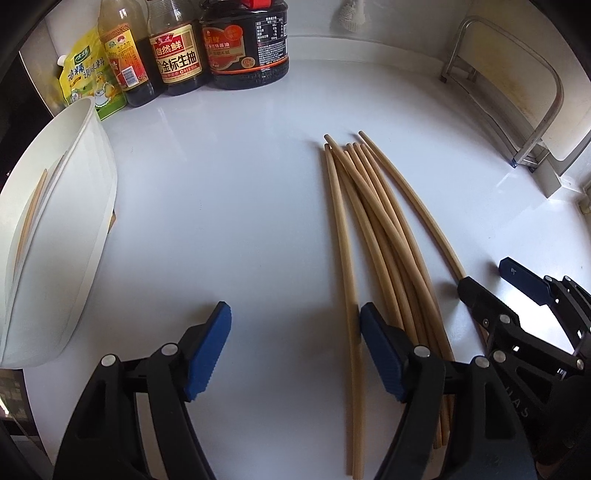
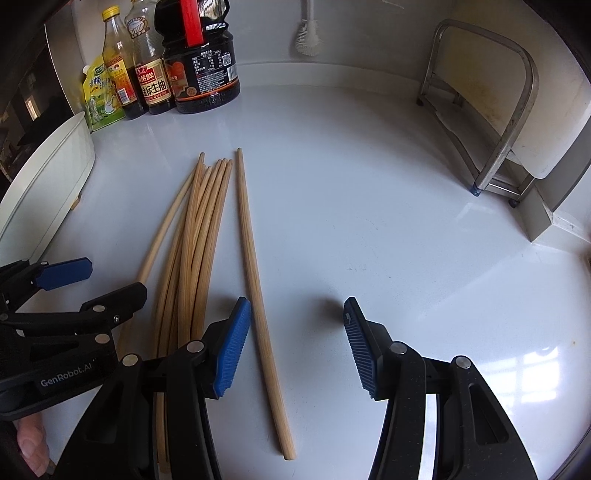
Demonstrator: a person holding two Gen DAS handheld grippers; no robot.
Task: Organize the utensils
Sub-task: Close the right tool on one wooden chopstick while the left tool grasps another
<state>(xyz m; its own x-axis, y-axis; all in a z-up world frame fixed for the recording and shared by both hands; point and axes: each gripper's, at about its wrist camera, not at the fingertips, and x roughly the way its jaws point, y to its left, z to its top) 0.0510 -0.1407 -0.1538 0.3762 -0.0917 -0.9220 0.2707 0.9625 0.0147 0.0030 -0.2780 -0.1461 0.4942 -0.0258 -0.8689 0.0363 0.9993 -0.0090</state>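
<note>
Several wooden chopsticks (image 1: pixel 373 229) lie in a loose bundle on the white counter, also in the right wrist view (image 2: pixel 199 236). One chopstick (image 2: pixel 255 280) lies apart at the bundle's right. A white holder box (image 1: pixel 62 229) stands at the left with a chopstick (image 1: pixel 31 210) inside; it also shows in the right wrist view (image 2: pixel 48 184). My left gripper (image 1: pixel 295 350) is open and empty, its right finger beside the leftmost chopstick. My right gripper (image 2: pixel 295 339) is open and empty, straddling the separate chopstick. Each gripper shows in the other's view, the right one (image 1: pixel 498 280) and the left one (image 2: pixel 107 280).
Sauce bottles (image 1: pixel 177 48) and a yellow pouch (image 1: pixel 92 81) stand at the back left, also in the right wrist view (image 2: pixel 155 74). A metal rack (image 2: pixel 498 122) with a cutting board stands at the right. A white brush (image 2: pixel 306 33) hangs on the back wall.
</note>
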